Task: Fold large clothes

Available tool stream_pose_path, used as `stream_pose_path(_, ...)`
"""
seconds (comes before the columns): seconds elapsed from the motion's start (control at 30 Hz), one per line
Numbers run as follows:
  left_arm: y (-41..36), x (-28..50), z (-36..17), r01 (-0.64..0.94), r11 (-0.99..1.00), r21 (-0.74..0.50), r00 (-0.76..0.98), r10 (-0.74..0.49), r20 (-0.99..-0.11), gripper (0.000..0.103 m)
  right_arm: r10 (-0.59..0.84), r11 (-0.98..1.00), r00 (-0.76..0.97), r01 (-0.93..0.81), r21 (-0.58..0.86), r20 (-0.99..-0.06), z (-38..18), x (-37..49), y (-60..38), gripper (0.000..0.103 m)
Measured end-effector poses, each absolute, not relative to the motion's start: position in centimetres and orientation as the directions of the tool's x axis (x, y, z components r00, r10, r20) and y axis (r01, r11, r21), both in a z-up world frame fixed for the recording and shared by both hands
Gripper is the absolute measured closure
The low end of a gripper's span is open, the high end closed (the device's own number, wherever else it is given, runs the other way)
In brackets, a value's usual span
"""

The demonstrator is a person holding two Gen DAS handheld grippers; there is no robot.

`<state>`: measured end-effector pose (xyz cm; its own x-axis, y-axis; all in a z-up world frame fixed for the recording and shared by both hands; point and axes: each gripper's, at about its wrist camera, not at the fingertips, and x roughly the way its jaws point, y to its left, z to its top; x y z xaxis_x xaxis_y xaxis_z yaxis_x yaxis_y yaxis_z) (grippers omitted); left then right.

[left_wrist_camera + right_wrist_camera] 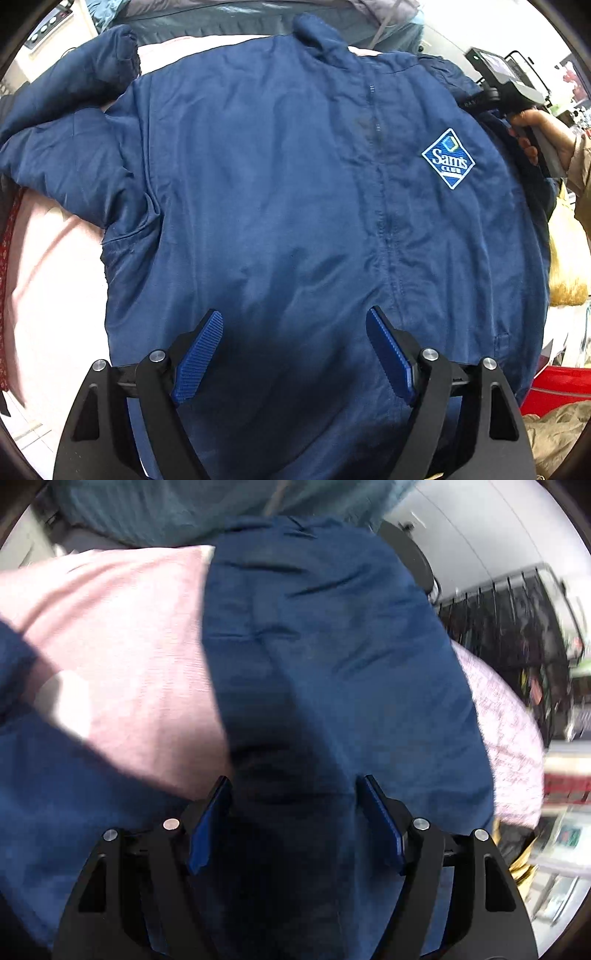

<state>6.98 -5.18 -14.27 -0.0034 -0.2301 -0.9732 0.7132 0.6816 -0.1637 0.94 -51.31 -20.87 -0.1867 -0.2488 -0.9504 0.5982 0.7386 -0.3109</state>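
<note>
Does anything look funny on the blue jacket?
Yes. The blue jacket lies flat, but its sleeve is bunched and crooked, and a dark smudge sits beside the zipper.

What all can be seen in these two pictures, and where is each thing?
navy blue padded jacket: one, dark blue, spread front-up over the pink surface, collar at the far end
diamond Sam's Club patch: one, blue and white, on the jacket's chest
pale pink bed cover: one, pink, under the jacket
teal cloth: one, blue-green, beyond the collar
red bin: one, red, right edge
left gripper: one, black with blue pads, open above the hem
right gripper: one, black with blue pads, open over a sleeve
person's right hand: one, holding the right gripper's handle
</note>
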Motion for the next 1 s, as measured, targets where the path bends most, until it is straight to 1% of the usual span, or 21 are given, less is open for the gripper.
stream_pose_path(0.03, -5.3, 7.2, -14.4, 0.712, 0.682, -0.166, -0.007, -0.229, -0.973, 0.025, -0.24, 0.731, -0.178, 0.614, -0.298, -0.954, -20.9, 0.7, -51.6, 0.048)
stream_pose_path(0.07, -5.4, 7.3, -14.5, 0.712, 0.681, -0.169, -0.01, -0.23, -0.973, 0.025, -0.238, 0.727, -0.167, 0.622, -0.289, -0.957, -20.8, 0.4, -51.8, 0.055)
stream_pose_path(0.1, -5.7, 7.4, -14.6, 0.714, 0.679, -0.17, -0.012, -0.232, -0.973, 0.025, -0.244, 0.727, -0.142, 0.628, -0.278, -0.959, -20.3, 0.1, -52.0, 0.073)
stream_pose_path(0.17, -6.0, 7.5, -14.4, 0.721, 0.671, -0.173, -0.009, -0.24, -0.971, 0.025, -0.26, 0.72, -0.088, 0.645, -0.254, -0.962, -18.9, -0.4, -52.2, 0.083)
stream_pose_path(0.23, -6.4, 7.5, -14.1, 0.726, 0.665, -0.175, -0.007, -0.248, -0.969, 0.025, -0.294, 0.702, -0.014, 0.675, -0.226, -0.956, -16.3, -1.4, -52.5, 0.09)
stream_pose_path(0.4, -6.9, 7.5, -12.6, 0.734, 0.652, -0.19, 0.014, -0.295, -0.955, 0.025, -0.355, 0.628, 0.15, 0.77, -0.116, -0.923, -8.5, -4.9, -54.1, 0.091)
stream_pose_path(0.5, -6.9, 7.3, -11.4, 0.73, 0.649, -0.214, 0.019, -0.332, -0.943, 0.025, -0.357, 0.61, 0.278, 0.792, 0.003, -0.891, -3.0, -7.2, -53.6, 0.091)
stream_pose_path(0.63, -6.8, 6.8, -10.3, 0.734, 0.643, -0.217, 0.034, -0.354, -0.935, 0.025, -0.33, 0.668, 0.443, 0.733, 0.126, -0.834, 2.7, -9.0, -49.9, 0.091)
stream_pose_path(0.73, -6.6, 6.3, -9.4, 0.742, 0.637, -0.207, 0.056, -0.367, -0.928, 0.025, -0.237, 0.745, 0.56, 0.629, 0.221, -0.794, 5.5, -9.1, -45.5, 0.091)
stream_pose_path(0.8, -6.2, 6.4, -8.7, 0.732, 0.645, -0.219, 0.065, -0.387, -0.92, 0.025, -0.17, 0.802, 0.618, 0.539, 0.257, -0.768, 6.4, -8.4, -42.2, 0.091)
stream_pose_path(0.87, -5.5, 6.7, -8.0, 0.714, 0.664, -0.222, 0.089, -0.402, -0.911, 0.025, -0.102, 0.867, 0.641, 0.432, 0.248, -0.761, 6.1, -7.1, -38.4, 0.091)
stream_pose_path(0.93, -4.8, 7.2, -7.5, 0.698, 0.687, -0.203, 0.128, -0.398, -0.908, 0.025, -0.056, 0.902, 0.628, 0.365, 0.231, -0.776, 4.9, -5.8, -34.9, 0.091)
stream_pose_path(1.0, -3.9, 7.6, -7.3, 0.68, 0.711, -0.18, 0.159, -0.383, -0.91, 0.024, -0.016, 0.928, 0.571, 0.314, 0.2, -0.821, 1.9, -4.2, -31.7, 0.091)
